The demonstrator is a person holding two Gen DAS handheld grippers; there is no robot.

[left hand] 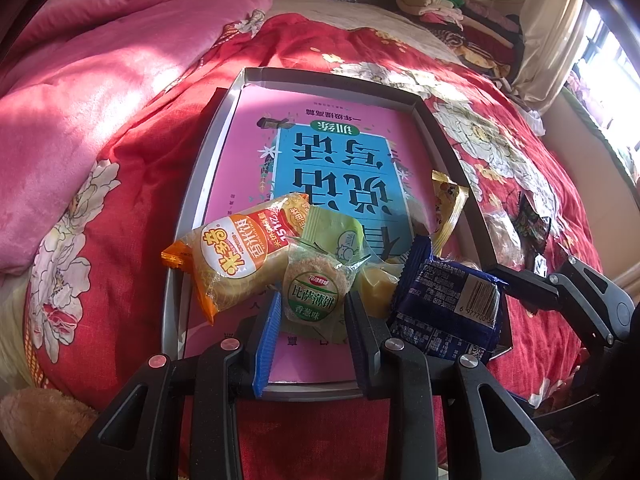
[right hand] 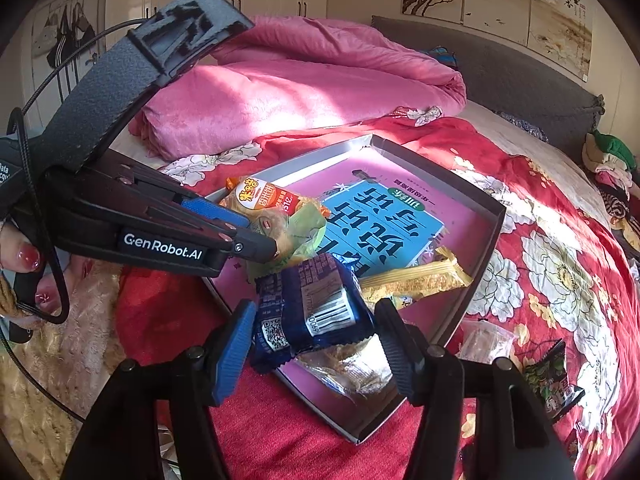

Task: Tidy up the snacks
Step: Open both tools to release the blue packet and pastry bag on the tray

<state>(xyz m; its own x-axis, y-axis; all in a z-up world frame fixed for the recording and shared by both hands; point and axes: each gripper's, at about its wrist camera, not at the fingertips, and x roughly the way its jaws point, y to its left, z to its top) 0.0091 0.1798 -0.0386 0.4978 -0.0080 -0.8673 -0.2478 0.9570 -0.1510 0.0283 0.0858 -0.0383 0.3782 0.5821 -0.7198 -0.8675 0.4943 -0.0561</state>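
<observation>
A grey tray (left hand: 208, 152) lined with a pink and blue book lies on the red floral bedspread. My left gripper (left hand: 312, 300) is shut on a round green-labelled cracker packet (left hand: 314, 290), held over the tray's near end beside an orange rice-cake packet (left hand: 236, 252). My right gripper (right hand: 316, 316) is shut on a dark blue snack packet (right hand: 316, 308), held over the tray's near corner; it also shows in the left wrist view (left hand: 448, 304). A yellow wrapper (right hand: 416, 276) and a clear packet (right hand: 352, 368) lie in the tray (right hand: 480, 240).
A clear packet (right hand: 484, 340) and a dark green packet (right hand: 554, 380) lie on the bedspread right of the tray. A pink quilt (right hand: 304, 84) is heaped behind. Folded clothes (left hand: 448, 4) sit at the far right. The headboard (right hand: 520, 80) runs behind.
</observation>
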